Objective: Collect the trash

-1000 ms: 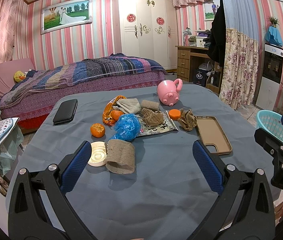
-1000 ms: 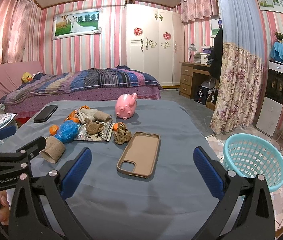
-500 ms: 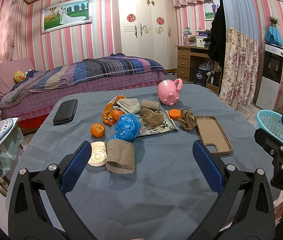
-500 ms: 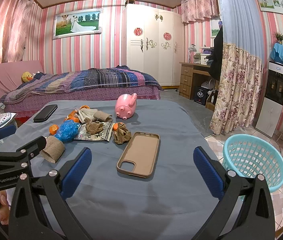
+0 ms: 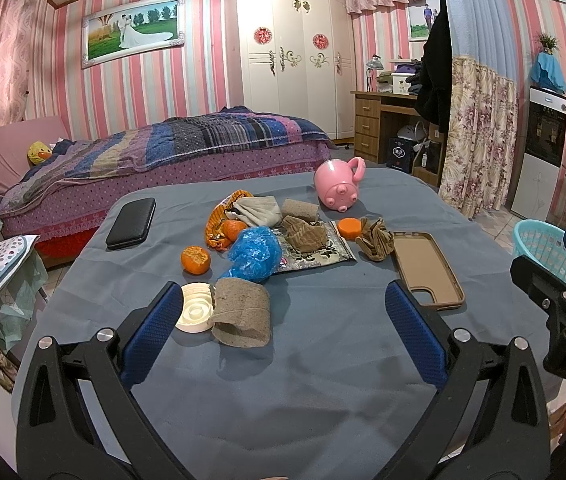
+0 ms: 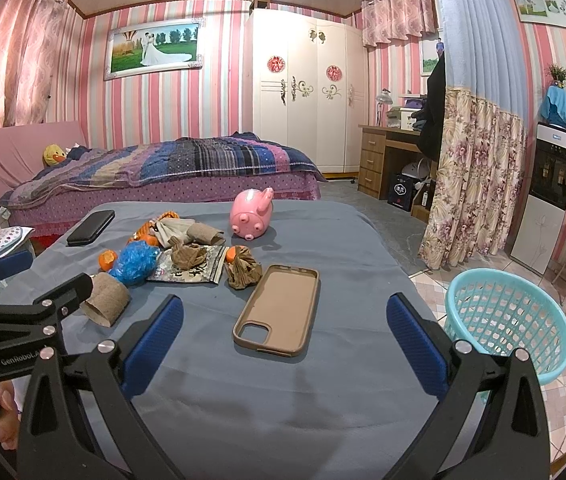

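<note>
Both claws hang spread and empty — left claw [image 5: 283, 312], right claw [image 6: 285, 320] — above the grey-clothed desk [image 6: 283, 400]. Trash clusters mid-desk: crumpled blue plastic bag [image 5: 255, 254], flattened brown cardboard tube [image 5: 241, 312]. Risk: sweeping the tan phone case [image 6: 279, 308] into the turquoise mesh basket [image 6: 511, 320] — it lies just beside the scraps.

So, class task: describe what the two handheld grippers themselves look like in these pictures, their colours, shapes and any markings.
Both the left gripper and the right gripper have black, angular plastic frames with triangular cut-outs, silver screw heads, and two fingers faced with textured blue pads. White lettering marks the bodies: "GenRobot" on the left one, "DAS" on the right. No cables or sleeves show.
</note>
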Available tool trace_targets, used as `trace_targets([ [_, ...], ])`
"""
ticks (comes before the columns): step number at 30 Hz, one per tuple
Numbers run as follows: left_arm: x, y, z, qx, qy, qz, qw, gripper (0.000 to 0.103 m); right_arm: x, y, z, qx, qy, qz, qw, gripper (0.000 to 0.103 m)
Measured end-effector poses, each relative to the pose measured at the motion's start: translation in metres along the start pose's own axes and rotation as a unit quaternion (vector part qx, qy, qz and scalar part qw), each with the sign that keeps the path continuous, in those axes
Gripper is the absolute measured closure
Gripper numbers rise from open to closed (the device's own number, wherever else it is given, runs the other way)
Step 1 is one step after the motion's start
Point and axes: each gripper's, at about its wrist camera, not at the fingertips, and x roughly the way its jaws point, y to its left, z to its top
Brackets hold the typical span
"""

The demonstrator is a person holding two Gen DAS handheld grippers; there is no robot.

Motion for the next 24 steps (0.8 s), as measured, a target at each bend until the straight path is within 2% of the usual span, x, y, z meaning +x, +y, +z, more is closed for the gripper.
trace_targets([
  [24, 0.0003, 0.0002, 0.0008, 0.0, 0.002, 0.0, 1.0, 0.005, 0.0002, 0.0015, -0.0005, -0.001, 0.0, -0.001, 1.0, 0.004],
])
